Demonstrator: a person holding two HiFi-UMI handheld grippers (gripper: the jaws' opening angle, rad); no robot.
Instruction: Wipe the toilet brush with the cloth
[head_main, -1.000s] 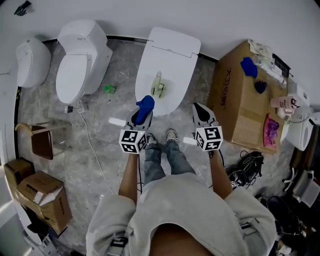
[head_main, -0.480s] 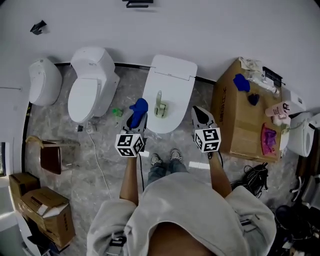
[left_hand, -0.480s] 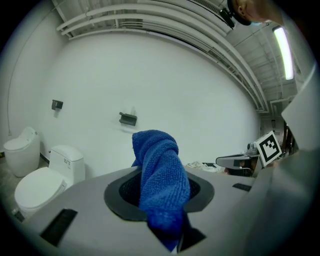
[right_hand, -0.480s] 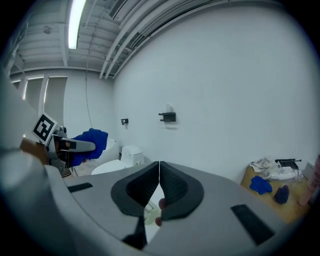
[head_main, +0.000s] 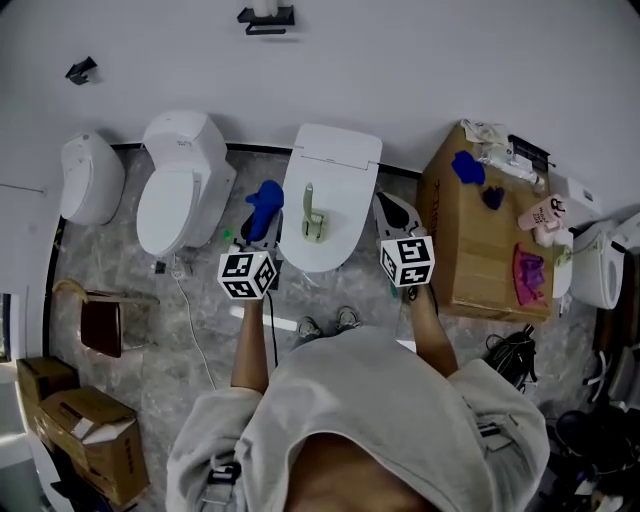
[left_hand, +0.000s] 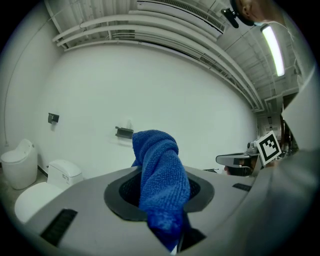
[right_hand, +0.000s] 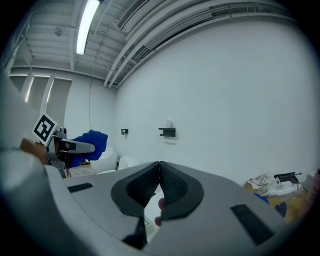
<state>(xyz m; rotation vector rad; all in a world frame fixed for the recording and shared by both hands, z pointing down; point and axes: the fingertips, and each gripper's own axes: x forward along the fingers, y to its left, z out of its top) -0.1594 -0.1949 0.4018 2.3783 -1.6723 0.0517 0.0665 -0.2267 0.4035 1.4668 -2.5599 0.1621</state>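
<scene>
The white toilet with its closed lid (head_main: 335, 160) sits at twelve o'clock, and both my forearms reach toward it. My left claw (head_main: 260, 222) is clamped on a bunched blue terry cloth (left_hand: 160, 185). My right claw (right_hand: 159, 171) is pressed together and empty. The pale toilet brush (head_main: 311, 212) lies on the lid between them.

This looks like a test room or a storeroom, not a home bathroom. A left toilet (head_main: 90, 178), a middle toilet (head_main: 180, 195) and a right toilet (head_main: 328, 195) stand side by side along a bare white wall (head_main: 400, 60). Cardboard boxes (head_main: 470, 240) stand at right, and open ceiling pipes (left_hand: 150, 30) run above.
</scene>
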